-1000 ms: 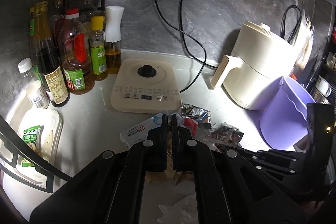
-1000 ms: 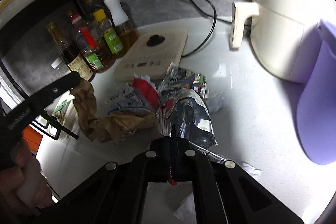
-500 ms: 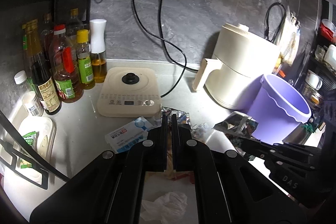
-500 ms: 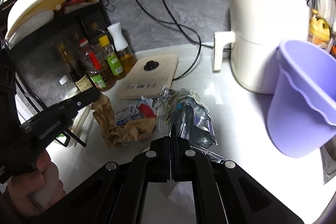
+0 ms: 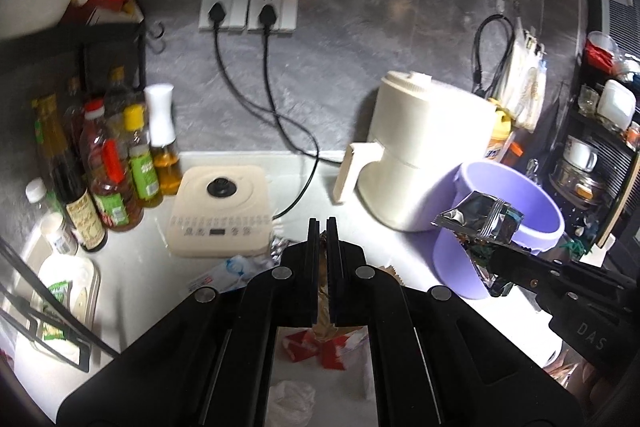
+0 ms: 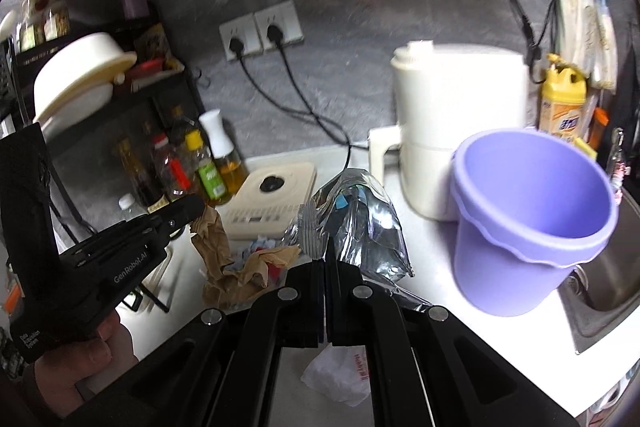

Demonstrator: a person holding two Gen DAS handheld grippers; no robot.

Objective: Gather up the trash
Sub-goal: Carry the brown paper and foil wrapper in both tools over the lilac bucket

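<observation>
My right gripper (image 6: 325, 247) is shut on a silver foil snack bag (image 6: 360, 223) and holds it in the air left of the purple bucket (image 6: 532, 223). In the left wrist view the foil bag (image 5: 480, 227) hangs in front of the bucket's rim (image 5: 520, 239). My left gripper (image 5: 324, 227) is shut on crumpled brown paper (image 6: 228, 251), lifted above the white counter; the paper shows between its jaws (image 5: 323, 311). Red and blue wrappers (image 5: 316, 343) and a white plastic scrap (image 5: 290, 401) lie on the counter below.
A cream induction cooker (image 5: 220, 215) sits at the back. Sauce and oil bottles (image 5: 116, 167) stand at the left, a white air fryer (image 5: 424, 151) behind the bucket. A sink (image 6: 604, 287) lies right of the bucket. A black dish rack (image 5: 44, 307) stands at far left.
Both grippers have risen from the counter. The right one has carried the foil bag up and right, close to the purple bucket. The left one has lifted the brown paper.
</observation>
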